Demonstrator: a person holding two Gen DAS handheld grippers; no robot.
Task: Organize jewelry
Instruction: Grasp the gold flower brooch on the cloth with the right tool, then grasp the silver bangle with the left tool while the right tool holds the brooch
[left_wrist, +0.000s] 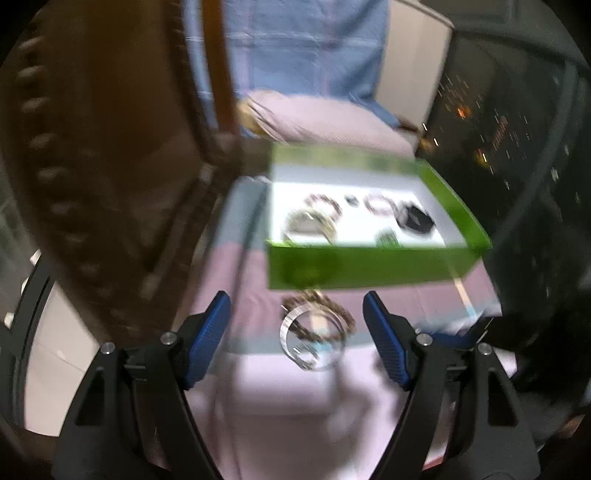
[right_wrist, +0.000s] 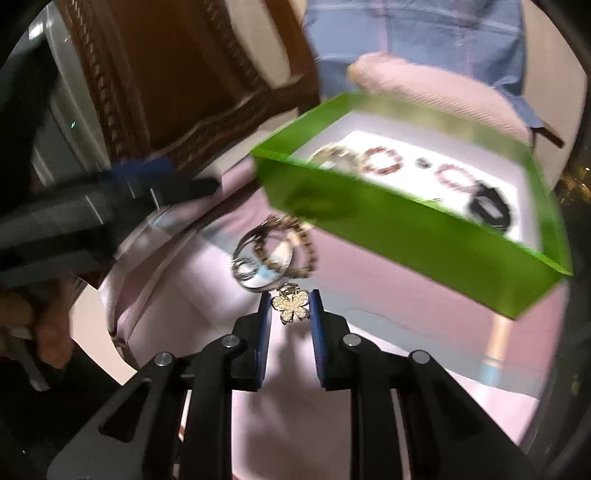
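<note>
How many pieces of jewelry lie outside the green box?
3: a silver bangle and a beaded bracelet overlap on the cloth before the green box; a flower brooch sits between the right gripper's jaws.

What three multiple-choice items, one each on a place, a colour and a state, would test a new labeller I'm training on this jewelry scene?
1. Where do the clear bangle and beaded bracelet lie?
A. inside the box
B. on the cloth in front of the box
C. on the wooden chair

2. What colour are the walls of the box?
A. green
B. red
C. black

3. What is between the right tongs?
A. nothing
B. a black watch
C. a pearly flower-shaped piece

Answers:
1 B: both rest on the pink cloth, outside the box's near wall.
2 A: every wall in both views is bright green.
3 C: the flower piece sits between the blue pads, which flank it closely; the left tongs stand open and empty.
</note>
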